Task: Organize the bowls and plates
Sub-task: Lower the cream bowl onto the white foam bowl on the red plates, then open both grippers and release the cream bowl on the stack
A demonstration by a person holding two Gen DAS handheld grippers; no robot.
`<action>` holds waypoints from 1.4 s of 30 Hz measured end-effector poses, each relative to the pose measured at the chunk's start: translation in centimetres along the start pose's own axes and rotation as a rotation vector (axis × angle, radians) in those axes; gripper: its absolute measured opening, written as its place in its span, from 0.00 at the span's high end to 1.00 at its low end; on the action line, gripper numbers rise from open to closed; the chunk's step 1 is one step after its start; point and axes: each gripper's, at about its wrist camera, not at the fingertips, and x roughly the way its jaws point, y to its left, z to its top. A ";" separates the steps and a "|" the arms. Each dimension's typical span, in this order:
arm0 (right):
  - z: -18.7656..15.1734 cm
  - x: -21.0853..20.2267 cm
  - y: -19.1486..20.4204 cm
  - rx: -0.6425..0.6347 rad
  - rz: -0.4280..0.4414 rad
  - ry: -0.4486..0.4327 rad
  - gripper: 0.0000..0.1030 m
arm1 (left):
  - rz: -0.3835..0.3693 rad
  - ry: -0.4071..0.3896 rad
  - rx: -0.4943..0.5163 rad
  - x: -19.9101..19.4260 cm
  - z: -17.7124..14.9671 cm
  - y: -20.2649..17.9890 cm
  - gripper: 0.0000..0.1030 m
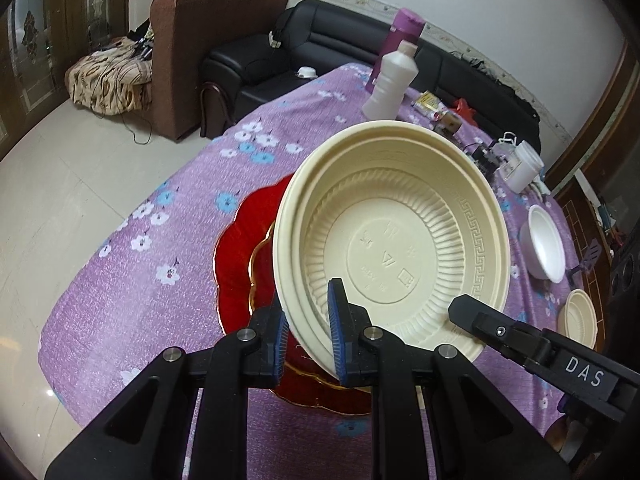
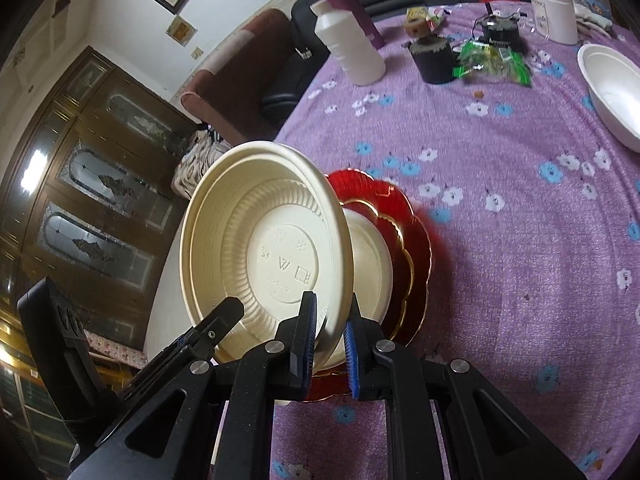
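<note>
A cream ribbed plastic bowl point(image 1: 392, 240) point(image 2: 272, 248) hangs tilted above a red, gold-rimmed plate point(image 1: 240, 264) point(image 2: 412, 248) on the purple flowered tablecloth. My left gripper point(image 1: 310, 304) is shut on the bowl's near rim, one pad inside and one outside. My right gripper point(image 2: 332, 300) is shut on the same rim further along. Its black finger point(image 1: 480, 320) shows at the right of the left wrist view. The left gripper's finger point(image 2: 222, 318) shows at the left of the right wrist view. A pale rounded form behind the rim may be the bowl's outer wall.
A white bowl point(image 1: 546, 244) point(image 2: 612, 92) and a small cream bowl point(image 1: 580, 316) sit to the right. Further back stand a white bottle point(image 1: 390, 84) point(image 2: 348, 44), a purple flask point(image 1: 400, 36), a white jar point(image 2: 552, 8), a black cup point(image 2: 434, 60) and green packets point(image 2: 492, 60).
</note>
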 end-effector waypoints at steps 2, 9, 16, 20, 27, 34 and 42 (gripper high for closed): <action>0.0 0.5 -0.1 0.004 -0.003 0.013 0.88 | 0.005 0.010 -0.002 0.4 -0.1 0.1 0.84; -0.2 1.2 -0.1 0.005 -0.013 0.034 0.88 | 0.013 0.024 -0.005 0.7 -0.3 0.4 0.84; -0.3 1.6 0.1 0.004 -0.016 0.043 0.88 | 0.017 0.028 -0.005 0.9 -0.3 0.4 0.84; -0.2 1.8 0.1 0.005 -0.016 0.048 0.88 | 0.017 0.032 -0.011 1.0 -0.4 0.6 0.84; -0.3 2.0 0.2 0.007 -0.018 0.052 0.88 | 0.026 0.034 -0.007 1.1 -0.4 0.5 0.83; -0.2 2.1 0.2 0.010 -0.025 0.056 0.87 | 0.026 0.041 -0.010 1.3 -0.5 0.5 0.83; 0.0 2.0 0.2 0.022 -0.052 0.064 0.68 | 0.032 0.045 -0.132 1.3 -0.2 2.1 0.55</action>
